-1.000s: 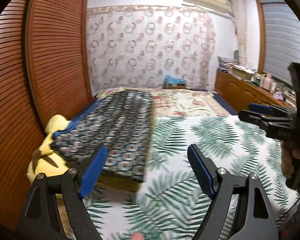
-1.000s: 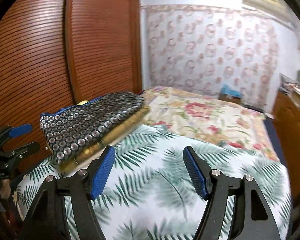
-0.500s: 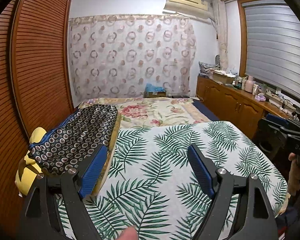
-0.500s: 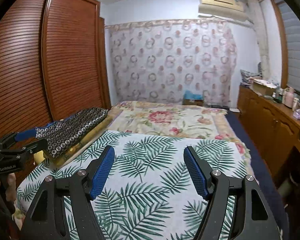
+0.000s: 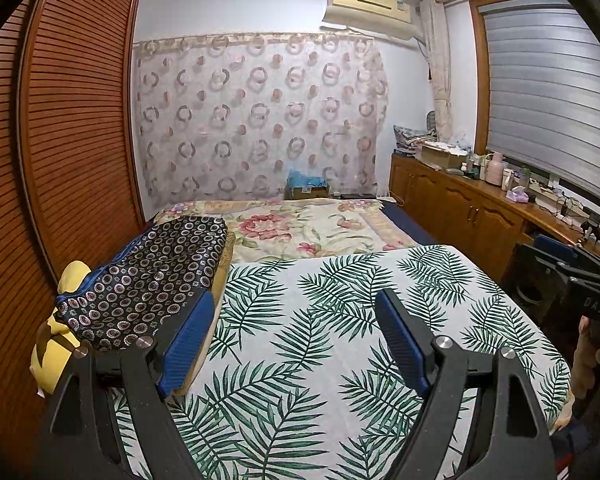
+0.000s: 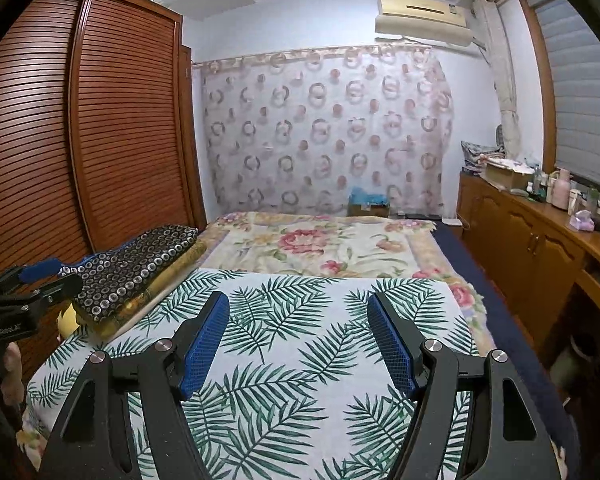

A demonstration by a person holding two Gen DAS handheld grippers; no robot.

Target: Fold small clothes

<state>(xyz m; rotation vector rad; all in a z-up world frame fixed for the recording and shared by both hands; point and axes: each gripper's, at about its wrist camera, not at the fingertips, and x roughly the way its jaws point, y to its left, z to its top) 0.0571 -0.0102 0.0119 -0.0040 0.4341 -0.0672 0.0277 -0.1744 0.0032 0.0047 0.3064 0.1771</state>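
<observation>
The folded dark cloth point(image 5: 148, 280) with its ring pattern lies on a small stack at the bed's left edge, at about ten o'clock from the left tool point(image 5: 296, 336) and at about ten o'clock from the right tool point(image 6: 298, 338) too. Under it sits a gold-coloured folded piece point(image 6: 168, 280), and a yellow item point(image 5: 56, 348) pokes out on the side nearest the wardrobe.

Nearest the cameras, both tools are spread wide, blue pads well apart, holding nothing; each hovers above the palm-leaf sheet point(image 5: 320, 340) without touching it. In the left view the right tool shows at three o'clock, off the bed's right edge, gripped by a hand point(image 5: 592, 356). In the right view the left tool appears at nine o'clock, just beside the stack.

Beyond the leaf sheet, at twelve o'clock, a flowered blanket point(image 6: 320, 244) covers the far half of the bed. A slatted wooden wardrobe point(image 5: 72, 120) runs along the left. A low wooden cabinet point(image 6: 540, 236) with bottles and boxes on top runs along the right, under a window blind point(image 5: 548, 92). A ring-patterned curtain point(image 5: 260, 120) hangs on the far wall, with an air conditioner point(image 5: 368, 4) above it.
</observation>
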